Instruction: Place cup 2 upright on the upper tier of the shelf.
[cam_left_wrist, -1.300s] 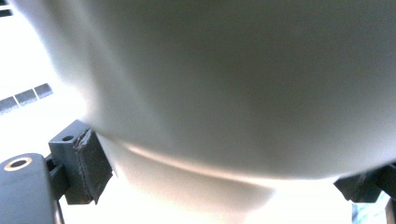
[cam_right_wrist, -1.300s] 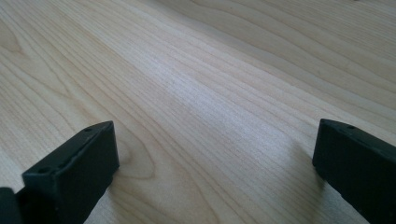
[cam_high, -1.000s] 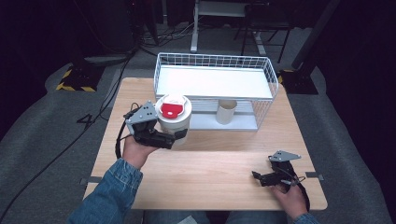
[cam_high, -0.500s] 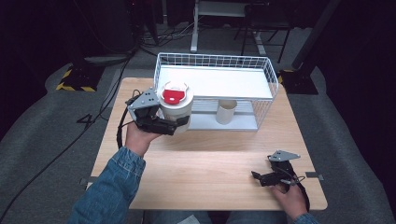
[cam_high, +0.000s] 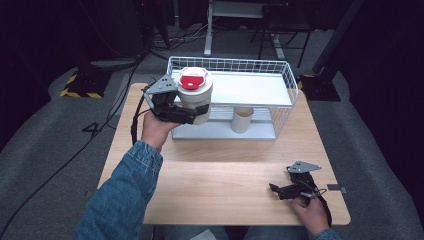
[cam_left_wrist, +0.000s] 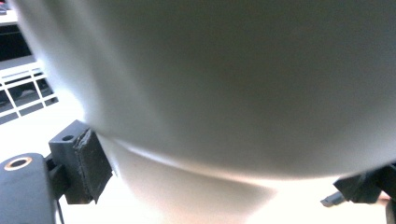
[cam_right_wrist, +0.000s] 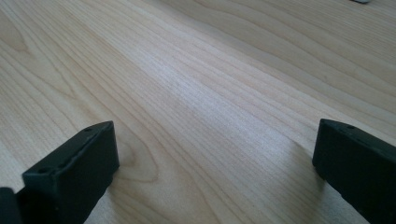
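White cup (cam_high: 195, 95) in left claw (cam_high: 192, 114) has risen toward the wire basket (cam_high: 280, 75).

A large "4" is marked on the grey floor (cam_high: 92, 129).

A pale wood-grain surface (cam_high: 220, 175) stands on grey carpet floor (cam_high: 45, 165) in a dim room, lit mainly from above the middle. Black cables (cam_high: 100, 125) trail across the floor at the left. A yellow-and-black striped block (cam_high: 80, 92) lies far left, and the white legs of a desk (cam_high: 210, 30) rise at the far side.
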